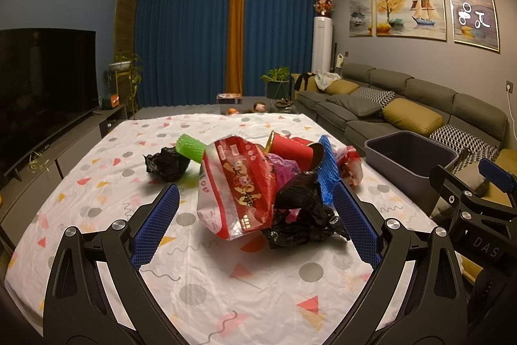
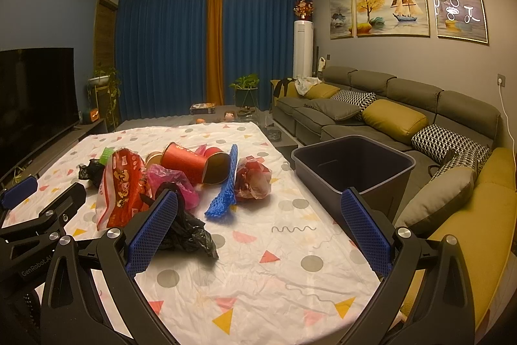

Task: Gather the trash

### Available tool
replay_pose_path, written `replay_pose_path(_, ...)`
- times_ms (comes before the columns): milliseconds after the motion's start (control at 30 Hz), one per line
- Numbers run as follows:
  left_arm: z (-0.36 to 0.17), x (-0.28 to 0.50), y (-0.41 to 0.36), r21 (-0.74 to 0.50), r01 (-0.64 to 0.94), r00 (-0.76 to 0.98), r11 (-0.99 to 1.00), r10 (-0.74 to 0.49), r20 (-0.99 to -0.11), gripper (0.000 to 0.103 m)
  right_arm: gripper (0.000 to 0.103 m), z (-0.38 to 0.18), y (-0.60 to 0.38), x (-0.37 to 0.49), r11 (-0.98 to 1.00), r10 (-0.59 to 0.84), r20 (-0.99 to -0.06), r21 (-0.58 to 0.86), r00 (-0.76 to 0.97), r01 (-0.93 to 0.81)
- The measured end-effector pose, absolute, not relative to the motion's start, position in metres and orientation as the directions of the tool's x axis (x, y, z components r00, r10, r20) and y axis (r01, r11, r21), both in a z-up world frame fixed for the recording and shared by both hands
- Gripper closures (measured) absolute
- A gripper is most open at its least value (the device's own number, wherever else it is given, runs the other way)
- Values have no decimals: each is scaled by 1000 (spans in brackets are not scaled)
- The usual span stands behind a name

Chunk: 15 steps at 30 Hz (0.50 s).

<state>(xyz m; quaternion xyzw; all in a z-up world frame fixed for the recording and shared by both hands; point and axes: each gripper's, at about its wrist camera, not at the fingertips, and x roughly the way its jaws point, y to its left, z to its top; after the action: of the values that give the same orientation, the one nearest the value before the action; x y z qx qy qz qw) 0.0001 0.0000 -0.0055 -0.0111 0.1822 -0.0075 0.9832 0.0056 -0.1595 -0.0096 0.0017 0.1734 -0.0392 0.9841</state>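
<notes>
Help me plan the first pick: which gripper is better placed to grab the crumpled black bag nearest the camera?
Left, probably. The left gripper is open with the black bag between its fingers, while the right gripper frames bare tablecloth beside it.

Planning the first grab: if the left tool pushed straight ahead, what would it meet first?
Probably the crumpled black bag beside the red snack bag, both between the open left tool's fingers; depth is uncertain.

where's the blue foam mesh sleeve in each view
Left wrist view: the blue foam mesh sleeve stands right of centre, behind the black plastic bag.
Right wrist view: it lies near the centre, tilted, beside the red paper cup.
Shared landmark: the dark grey plastic bin to its right.
</notes>
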Motion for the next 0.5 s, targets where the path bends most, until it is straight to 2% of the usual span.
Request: replay_pose_path(500,-7,0,-3,-27,13,933,1000,-22,-358,9,5,-10,-161,5,997,-79,-340,-11,937,80)
